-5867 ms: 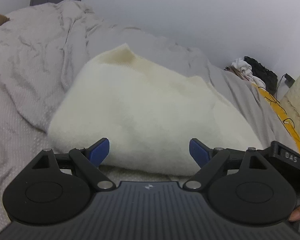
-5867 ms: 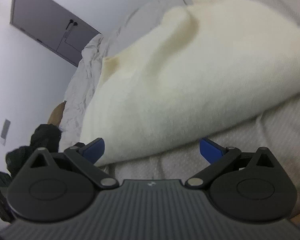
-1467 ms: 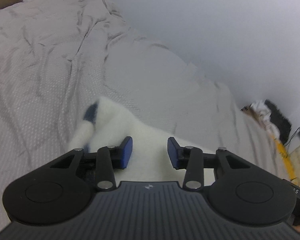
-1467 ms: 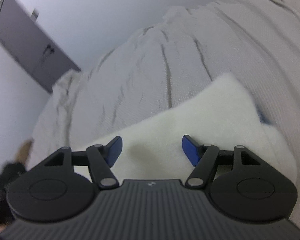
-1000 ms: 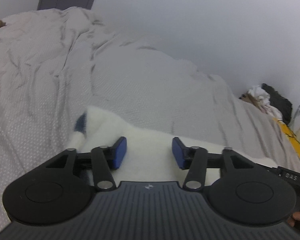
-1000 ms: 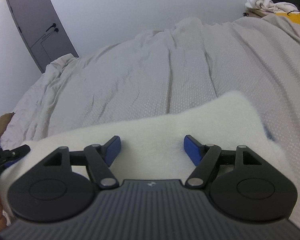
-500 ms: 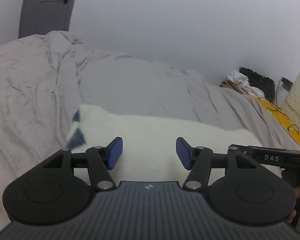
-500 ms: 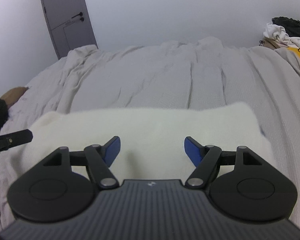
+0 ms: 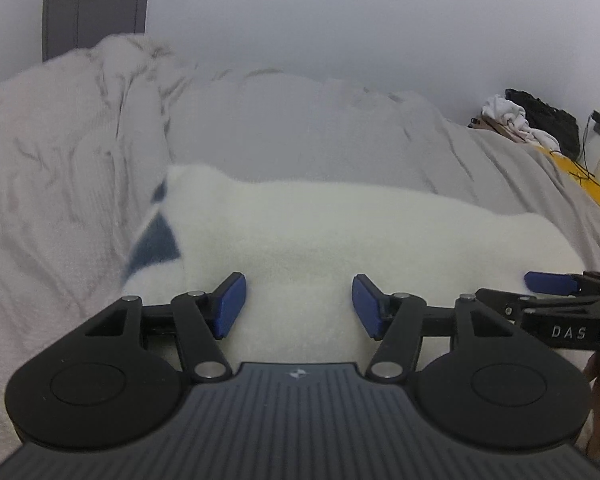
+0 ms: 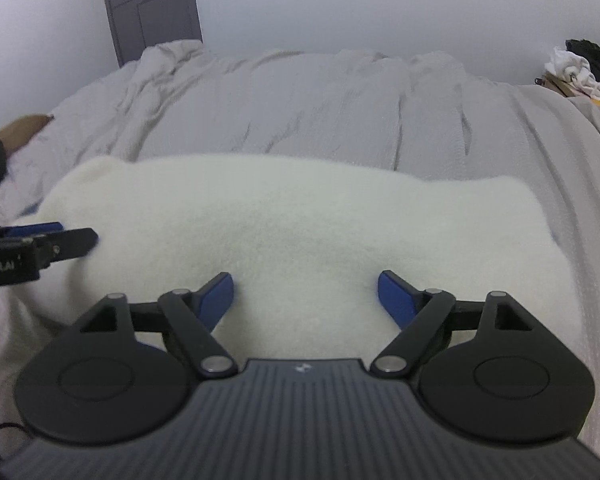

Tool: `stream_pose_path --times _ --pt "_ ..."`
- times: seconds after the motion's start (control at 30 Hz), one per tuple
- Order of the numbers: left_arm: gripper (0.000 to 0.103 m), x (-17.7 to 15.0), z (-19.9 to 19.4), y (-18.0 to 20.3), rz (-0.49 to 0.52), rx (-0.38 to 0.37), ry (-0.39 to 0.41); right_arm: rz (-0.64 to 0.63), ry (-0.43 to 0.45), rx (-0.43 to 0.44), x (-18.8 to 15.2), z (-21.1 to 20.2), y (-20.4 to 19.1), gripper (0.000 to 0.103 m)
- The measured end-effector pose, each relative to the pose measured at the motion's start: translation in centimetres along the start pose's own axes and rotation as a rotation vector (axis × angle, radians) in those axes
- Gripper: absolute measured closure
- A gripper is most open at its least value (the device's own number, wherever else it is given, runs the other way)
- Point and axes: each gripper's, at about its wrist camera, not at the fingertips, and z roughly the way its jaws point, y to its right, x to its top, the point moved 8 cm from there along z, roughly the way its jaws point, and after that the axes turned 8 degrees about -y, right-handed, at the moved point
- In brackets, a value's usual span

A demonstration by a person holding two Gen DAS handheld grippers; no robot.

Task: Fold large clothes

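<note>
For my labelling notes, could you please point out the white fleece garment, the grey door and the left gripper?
white fleece garment [image 10: 300, 216]: right wrist view, middle of its top surface.
grey door [image 10: 152, 4]: right wrist view, centre panel.
left gripper [image 9: 299, 306]: left wrist view, midway between its blue fingertips.

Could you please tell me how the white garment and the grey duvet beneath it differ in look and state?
The garment is white and fluffy; the duvet is grey with a fine dotted weave. The garment lies as a compact, smooth bundle near both tongs, while the duvet spreads across the bed in long creases. The garment shows a dark blue patch at one end; the duvet is plain. Both lie loose, gripped by neither tongs.
</note>
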Motion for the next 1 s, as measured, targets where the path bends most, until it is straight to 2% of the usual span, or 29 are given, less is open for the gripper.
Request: stream_pose_path --times 0.2,0.33,0.53,0.67,0.8,0.87,0.9,1.0 --pt "0.037 0.4 0.9 -0.2 0.005 0.01 0.009 0.023 0.012 0.002 0.5 0.6 -0.1 0.015" --pt "0.035 0.5 0.3 -0.3 -0.015 -0.019 0.038 0.058 0.024 0.018 0.4 -0.4 -0.1 0.016" --pt "0.03 -0.2 -2.7 -0.5 -0.103 -0.051 0.07 0.154 0.03 0.113 -0.6 -3.1 -0.2 0.018" --pt "0.03 -0.9 -5.1 0.4 -0.128 -0.077 0.085 0.224 0.017 0.165 -1.8 -4.5 -0.3 0.018" --pt "0.03 -1.7 -6.4 1.2 -0.196 -0.145 0.079 0.288 0.002 0.212 -2.6 -4.9 -0.2 0.018" --pt "0.029 -2.4 -6.5 1.3 -0.235 -0.155 0.066 0.305 -0.007 0.214 -2.8 -4.8 0.0 0.014" --pt "0.029 -2.9 -6.5 1.1 -0.272 -0.163 0.055 0.317 -0.011 0.221 -2.8 -4.8 0.1 0.009" --pt "0.026 -4.7 -6.0 0.3 -0.389 -0.214 0.002 0.376 -0.021 0.254 -2.8 -4.5 0.7 0.009"
